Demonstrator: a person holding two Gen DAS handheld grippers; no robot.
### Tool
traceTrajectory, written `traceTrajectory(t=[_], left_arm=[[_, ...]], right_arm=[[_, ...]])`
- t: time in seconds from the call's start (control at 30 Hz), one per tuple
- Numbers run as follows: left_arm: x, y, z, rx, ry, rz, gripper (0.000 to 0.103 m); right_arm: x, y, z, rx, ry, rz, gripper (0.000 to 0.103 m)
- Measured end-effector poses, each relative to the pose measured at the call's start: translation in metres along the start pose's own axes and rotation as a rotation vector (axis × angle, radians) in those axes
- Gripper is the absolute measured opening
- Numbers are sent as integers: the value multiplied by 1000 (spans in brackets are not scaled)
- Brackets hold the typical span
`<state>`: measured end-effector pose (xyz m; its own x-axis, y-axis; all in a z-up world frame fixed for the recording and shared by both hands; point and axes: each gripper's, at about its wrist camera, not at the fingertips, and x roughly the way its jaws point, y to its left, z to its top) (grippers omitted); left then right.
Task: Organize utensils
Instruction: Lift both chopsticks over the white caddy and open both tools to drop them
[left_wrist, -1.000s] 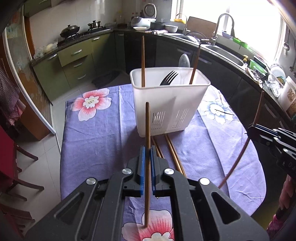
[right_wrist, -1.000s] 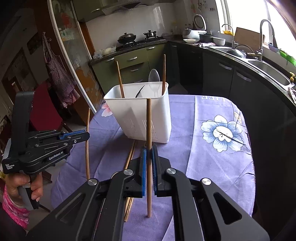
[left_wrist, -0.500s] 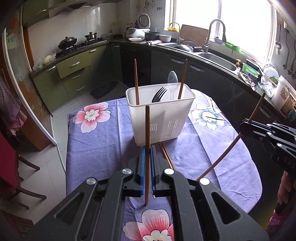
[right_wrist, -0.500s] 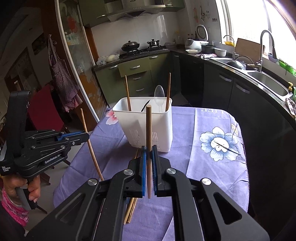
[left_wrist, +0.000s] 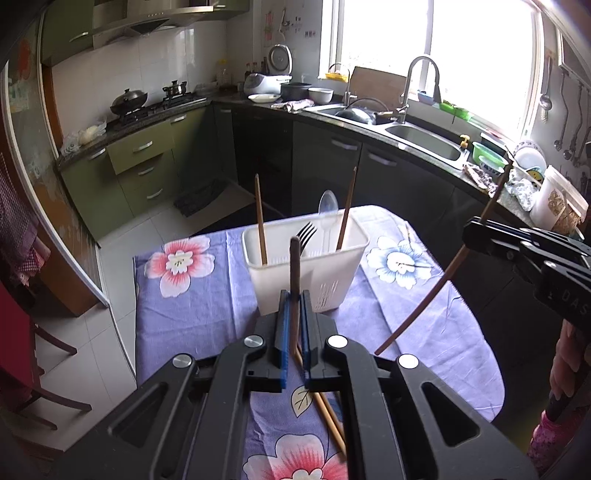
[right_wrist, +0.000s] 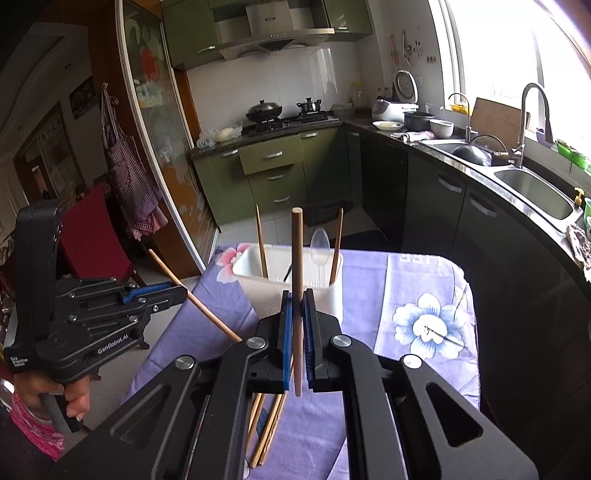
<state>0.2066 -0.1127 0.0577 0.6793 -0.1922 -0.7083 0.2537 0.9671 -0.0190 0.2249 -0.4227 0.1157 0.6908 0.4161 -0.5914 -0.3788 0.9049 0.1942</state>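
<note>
My left tongs (left_wrist: 293, 295) are pressed together on one wooden chopstick (left_wrist: 294, 273), which stands nearly upright between the blue pads. My right tongs (right_wrist: 296, 295) pinch a second chopstick (right_wrist: 296, 258) the same way, clear of the surface (left_wrist: 192, 306) with its flowered purple cloth. Ahead of both sits the white utensil holder (left_wrist: 291, 271), holding two chopsticks (left_wrist: 260, 229), a fork (left_wrist: 307, 232) and a clear spoon (left_wrist: 327, 203). More loose chopsticks (right_wrist: 264, 424) lie on the cloth below my right tongs, near the holder's base.
</note>
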Motion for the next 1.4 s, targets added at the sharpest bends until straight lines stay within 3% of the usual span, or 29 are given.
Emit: traceTrajectory(t=[0.4, 0.63, 0.77, 0.9, 1.2, 1.27, 1.33, 1.4], left_arm=[[-70, -6, 81, 14, -177, 15, 5], [-62, -4, 119, -7, -256, 62, 5], [-28, -1, 125, -21, -230, 78, 5], [12, 9, 118, -38, -197, 101, 5], [60, 23, 79, -51, -62, 85, 6], [65, 23, 70, -49, -36, 74, 8], [65, 21, 64, -41, -22, 72, 18], [64, 18, 59, -37, -14, 72, 22]], right_arm=[[-27, -7, 81, 48, -121, 19, 7], [-14, -5, 120, 62, -190, -23, 7], [16, -5, 126, 51, -199, -59, 7], [55, -8, 119, 40, -146, -68, 7], [115, -17, 73, 41, -9, -65, 7], [121, -16, 65, 38, 14, -59, 7], [123, -18, 58, 30, 29, -52, 14], [119, -18, 51, 28, 30, -53, 21]])
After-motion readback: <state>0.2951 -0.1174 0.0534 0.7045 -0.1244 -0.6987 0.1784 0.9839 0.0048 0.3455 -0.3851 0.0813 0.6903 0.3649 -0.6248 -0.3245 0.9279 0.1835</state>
